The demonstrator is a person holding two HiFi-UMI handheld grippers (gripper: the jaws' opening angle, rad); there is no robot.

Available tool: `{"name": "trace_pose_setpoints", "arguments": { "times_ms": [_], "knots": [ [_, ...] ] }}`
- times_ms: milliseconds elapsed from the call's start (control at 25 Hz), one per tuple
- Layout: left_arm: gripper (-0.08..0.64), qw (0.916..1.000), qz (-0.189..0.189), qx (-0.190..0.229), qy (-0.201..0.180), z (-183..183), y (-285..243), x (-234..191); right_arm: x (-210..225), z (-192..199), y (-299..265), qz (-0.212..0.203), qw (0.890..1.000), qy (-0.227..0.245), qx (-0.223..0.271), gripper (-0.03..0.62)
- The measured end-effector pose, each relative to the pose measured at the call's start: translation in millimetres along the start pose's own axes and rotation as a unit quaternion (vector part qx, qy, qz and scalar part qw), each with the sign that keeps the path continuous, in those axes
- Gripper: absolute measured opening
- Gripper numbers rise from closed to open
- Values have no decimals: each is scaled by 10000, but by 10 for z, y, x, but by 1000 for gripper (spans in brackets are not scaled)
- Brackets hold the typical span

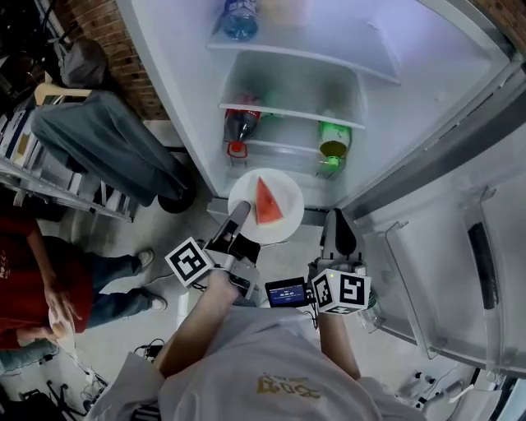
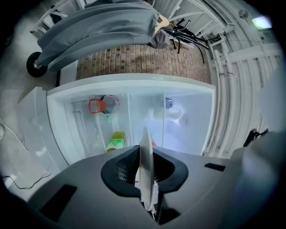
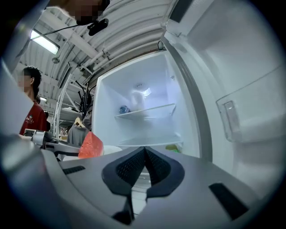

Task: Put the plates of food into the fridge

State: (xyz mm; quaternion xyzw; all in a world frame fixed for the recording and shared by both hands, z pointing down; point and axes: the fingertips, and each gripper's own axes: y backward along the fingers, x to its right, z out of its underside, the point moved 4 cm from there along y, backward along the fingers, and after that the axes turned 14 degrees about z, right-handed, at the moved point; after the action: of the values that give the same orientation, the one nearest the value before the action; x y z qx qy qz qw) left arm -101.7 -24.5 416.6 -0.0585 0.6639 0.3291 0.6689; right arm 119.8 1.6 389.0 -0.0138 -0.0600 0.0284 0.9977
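The left tool [image 1: 241, 212] is pinching the near rim of a round white plate [image 1: 292, 205], its jaws pressing on the rim from both sides; in the left gripper view the plate is showing edge-on between the pads. 1 red wedge of watermelon [image 1: 267, 204] is lying on the plate. The right tool [image 1: 339, 222] is staying empty, its jaws pressed together, just right of the plate and apart from it.

Each tool is carrying 1 cube with black-and-white square markers. A small blue-lit screen [image 1: 288, 293] is glowing between the 2 cubes; its writing is too small to read. Yellow print on the wearer's pale shirt [image 1: 279, 385] is showing upside down and blurred, so it is not readable.

The plate is hanging in front of the lower front edge of the open white fridge [image 1: 189, 107], outside the shelves. Inside, 2 white shelves are showing, and 3 bottles: 1 clear bottle with a blue label [image 1: 239, 18] on the upper shelf [image 1: 329, 56], and 1 red-capped bottle [image 1: 241, 125] and 1 green bottle [image 1: 334, 141] under the second shelf. Their labels are not legible. A gap is lying between the red-capped and green bottles, straight beyond the plate. The fridge door [image 1: 460, 247] is standing open at the right.

1 person in a red top [image 1: 33, 279] is standing at the left, near a grey draped cover [image 1: 99, 140].
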Motion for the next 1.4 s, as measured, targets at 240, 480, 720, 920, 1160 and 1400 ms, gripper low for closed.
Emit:
{"name": "trace_pose_setpoints", "arguments": {
  "times_ms": [240, 480, 720, 920, 1160, 1400],
  "knots": [
    [32, 9999, -20, -85, -60, -254, -353, -121, -113, -61, -431, 73, 9998, 123, 107, 8],
    [34, 9996, -101, -263, -89, -421, -661, -273, -189, -97, -652, 178, 9997, 103, 106, 8],
    [34, 9995, -195, -214, -101, -531, -889, -406, -120, -110, -839, 257, 9996, 81, 41, 8],
    [34, 9999, -128, 21, -98, -581, -1042, -414, -82, -127, -1067, 102, 9999, 38, 6, 8],
    [34, 9996, -150, 250, -64, -621, -1176, -456, -108, -146, -1329, -162, 9998, 133, -10, 8],
    [34, 9990, -194, 398, 49, -663, -1322, -559, -113, -85, -1485, -266, 9994, 208, -84, 8]
  ]
}}
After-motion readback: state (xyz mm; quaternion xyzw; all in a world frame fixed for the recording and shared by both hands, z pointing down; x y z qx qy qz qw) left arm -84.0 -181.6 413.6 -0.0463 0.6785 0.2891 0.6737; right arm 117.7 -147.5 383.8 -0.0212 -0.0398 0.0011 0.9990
